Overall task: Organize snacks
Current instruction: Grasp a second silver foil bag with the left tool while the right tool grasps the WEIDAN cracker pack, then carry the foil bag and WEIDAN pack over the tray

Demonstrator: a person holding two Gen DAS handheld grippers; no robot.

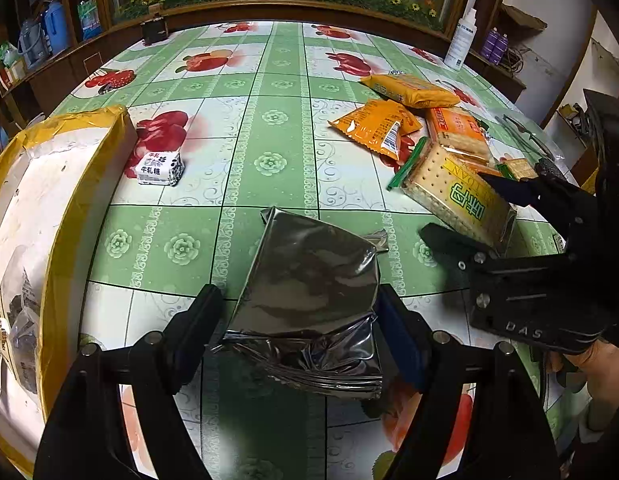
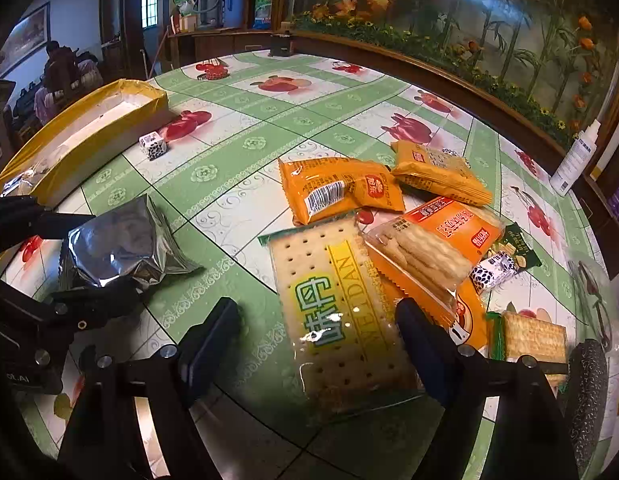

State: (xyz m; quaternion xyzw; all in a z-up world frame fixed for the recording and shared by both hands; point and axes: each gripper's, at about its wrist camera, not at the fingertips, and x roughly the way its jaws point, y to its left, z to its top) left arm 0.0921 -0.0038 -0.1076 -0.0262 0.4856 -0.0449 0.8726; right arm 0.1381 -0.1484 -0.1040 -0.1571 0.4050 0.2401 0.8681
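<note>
A silver foil pouch (image 1: 309, 272) sits between the fingers of my left gripper (image 1: 297, 296), which is shut on it just above the tablecloth; the right wrist view shows that pouch (image 2: 113, 244) at the left. My right gripper (image 2: 317, 312) straddles a large clear packet of square crackers with green and yellow print (image 2: 333, 264). Its right finger (image 2: 417, 332) touches the packet's edge while its left finger (image 2: 213, 332) stands clear, so it is open. In the left wrist view the right gripper (image 1: 457, 206) reaches over that cracker packet (image 1: 441, 184).
A white box with yellow tape on its rim (image 1: 81, 200) lies at the table's left, a small milk candy (image 1: 159, 168) beside it. Orange snack packets (image 2: 337, 188), an orange biscuit pack (image 2: 437, 240) and a small cracker pack (image 2: 533, 336) crowd the right. A white spray bottle (image 2: 573, 160) stands at the far edge.
</note>
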